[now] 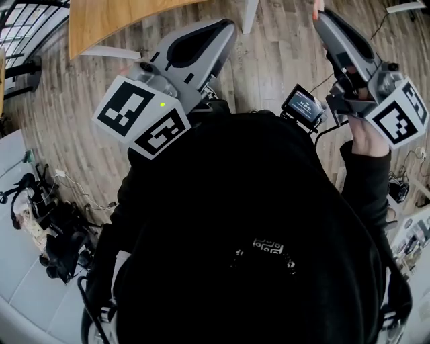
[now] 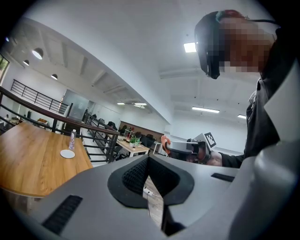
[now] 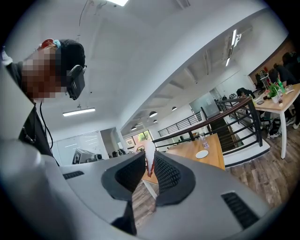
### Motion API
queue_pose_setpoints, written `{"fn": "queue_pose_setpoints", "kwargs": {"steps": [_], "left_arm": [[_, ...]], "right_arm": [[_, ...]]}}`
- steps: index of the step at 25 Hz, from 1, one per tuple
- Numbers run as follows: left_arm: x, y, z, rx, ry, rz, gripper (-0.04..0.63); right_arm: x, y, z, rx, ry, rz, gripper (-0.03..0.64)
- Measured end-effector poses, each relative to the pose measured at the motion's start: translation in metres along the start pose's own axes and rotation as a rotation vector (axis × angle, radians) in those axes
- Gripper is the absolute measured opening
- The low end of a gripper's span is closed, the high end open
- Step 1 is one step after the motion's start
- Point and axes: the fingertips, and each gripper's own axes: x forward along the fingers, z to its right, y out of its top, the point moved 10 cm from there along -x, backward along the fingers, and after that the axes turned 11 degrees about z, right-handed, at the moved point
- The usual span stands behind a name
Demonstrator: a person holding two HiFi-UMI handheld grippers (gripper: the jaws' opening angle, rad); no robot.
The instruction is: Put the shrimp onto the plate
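Note:
My right gripper [image 3: 149, 164] is shut on the shrimp [image 3: 149, 152], a pale, pinkish piece that sticks up between the pads. In the head view this gripper [image 1: 318, 16] is raised at the top right, with the orange shrimp [image 1: 315, 9] at its tip. The left gripper view shows the shrimp [image 2: 164, 140] at the front of that gripper. My left gripper [image 2: 148, 160] is shut with nothing in it, held up at the left in front of the person's chest [image 1: 225, 28]. The white plate [image 3: 202, 153] lies far off on a wooden table [image 3: 213, 152], also seen as the plate [image 2: 67, 153].
A clear bottle [image 2: 71, 140] stands beside the plate on the wooden table [image 2: 33, 159]. A black railing [image 2: 89, 136] runs behind the table. Below me are wood flooring [image 1: 269, 60], a table corner [image 1: 107, 20] and cables and bags [image 1: 54, 235] at the left.

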Motion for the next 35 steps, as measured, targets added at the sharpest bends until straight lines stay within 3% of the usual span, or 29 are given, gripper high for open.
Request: {"fn": "queue_pose_setpoints", "kwargs": {"steps": [14, 20, 35], "left_arm": [[-0.016, 0.035, -0.103, 0.006, -0.006, 0.019, 0.003], [-0.027, 0.046, -0.148, -0.004, -0.003, 0.039, 0.003], [-0.053, 0.046, -0.186, -0.028, 0.073, 0.079, 0.003]], "right_arm": [[0.118, -0.004, -0.017, -0.044, 0.01, -0.029, 0.067], [0.171, -0.009, -0.027, -0.122, 0.011, -0.08, 0.067], [0.235, -0.02, -0.019, -0.099, 0.099, -0.152, 0.067]]}}
